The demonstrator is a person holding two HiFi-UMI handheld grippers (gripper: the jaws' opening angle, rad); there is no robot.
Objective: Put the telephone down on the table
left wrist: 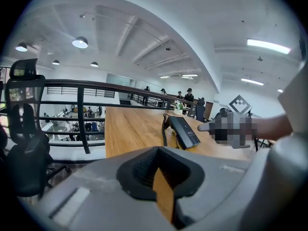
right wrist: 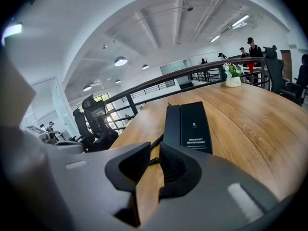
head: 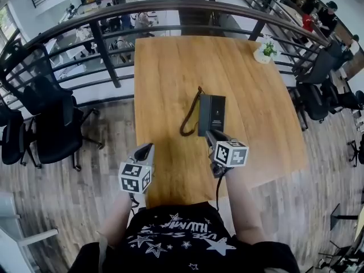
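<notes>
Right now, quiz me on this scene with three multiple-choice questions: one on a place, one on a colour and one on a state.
1. Where is the potted plant?
A. At the far right corner of the table
B. At the table's near edge
C. On the floor

2. What colour is the telephone?
A. White
B. Red
C. Black

3. How is the telephone placed?
A. Lifted clear of the table
B. Lying flat on the table with nothing gripping it
C. Standing upright on one end

Answers:
1 A: the head view shows it by the railing at the far right corner.
2 C: its casing is black in every view.
3 B: it lies flat on the wood, and neither the right tongs nor the left tongs grip it.
</notes>
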